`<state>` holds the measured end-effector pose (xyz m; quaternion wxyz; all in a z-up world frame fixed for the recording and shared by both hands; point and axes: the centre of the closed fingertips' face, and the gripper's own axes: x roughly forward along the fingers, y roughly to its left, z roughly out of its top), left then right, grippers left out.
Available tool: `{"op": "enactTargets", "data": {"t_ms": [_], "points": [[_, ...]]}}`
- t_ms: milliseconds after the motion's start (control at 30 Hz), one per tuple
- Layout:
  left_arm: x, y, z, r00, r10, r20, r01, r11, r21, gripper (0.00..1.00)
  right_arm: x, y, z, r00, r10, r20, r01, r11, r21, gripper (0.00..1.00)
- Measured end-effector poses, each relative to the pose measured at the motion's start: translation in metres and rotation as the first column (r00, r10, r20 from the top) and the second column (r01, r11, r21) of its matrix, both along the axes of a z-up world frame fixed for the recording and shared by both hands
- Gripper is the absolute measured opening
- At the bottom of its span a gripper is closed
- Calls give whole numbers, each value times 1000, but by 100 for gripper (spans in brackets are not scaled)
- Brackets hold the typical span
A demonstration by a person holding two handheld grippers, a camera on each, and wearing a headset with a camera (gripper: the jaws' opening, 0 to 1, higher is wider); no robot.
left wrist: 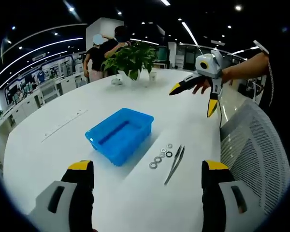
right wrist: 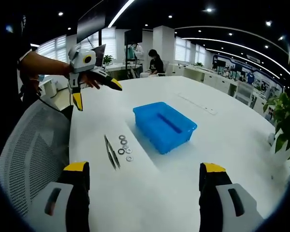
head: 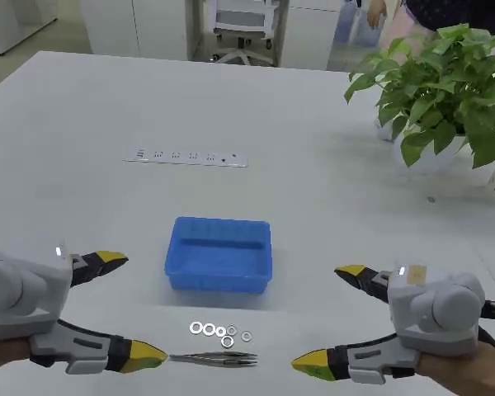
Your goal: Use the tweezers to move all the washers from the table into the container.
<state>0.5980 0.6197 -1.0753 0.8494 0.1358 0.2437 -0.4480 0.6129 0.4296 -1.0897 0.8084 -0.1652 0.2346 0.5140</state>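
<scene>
Seen from the head view, the left gripper (head: 142,308) hangs low on the left with its yellow-tipped jaws wide apart, holding and touching nothing. Just right of its lower tip the tweezers (head: 214,357) lie flat on the white table (head: 82,107). A short row of washers (head: 220,332) sits just beyond them. The blue container (head: 219,279) stands further out, between the two grippers, and the washers all lie on the table outside it. The right gripper (head: 318,315) mirrors the left, jaws spread wide and gripping nothing. A potted plant (head: 445,91) stands well beyond it. The left gripper view adds a mesh chair back (left wrist: 253,145) at the table's edge and people (left wrist: 97,60) standing past the plant.
</scene>
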Motion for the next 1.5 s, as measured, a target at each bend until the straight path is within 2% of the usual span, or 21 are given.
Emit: {"op": "enactTargets", "data": {"t_ms": [933,1500], "points": [[-4,-3,-2,1000,-29,6,29,999,29,97,2,-1,2,1000,3,13,-2,1000,-3,94],[-4,-4,-3,998,-55,19,54,997,48,95,2,-3,0,1000,18,19,-17,1000,-25,92]]}}
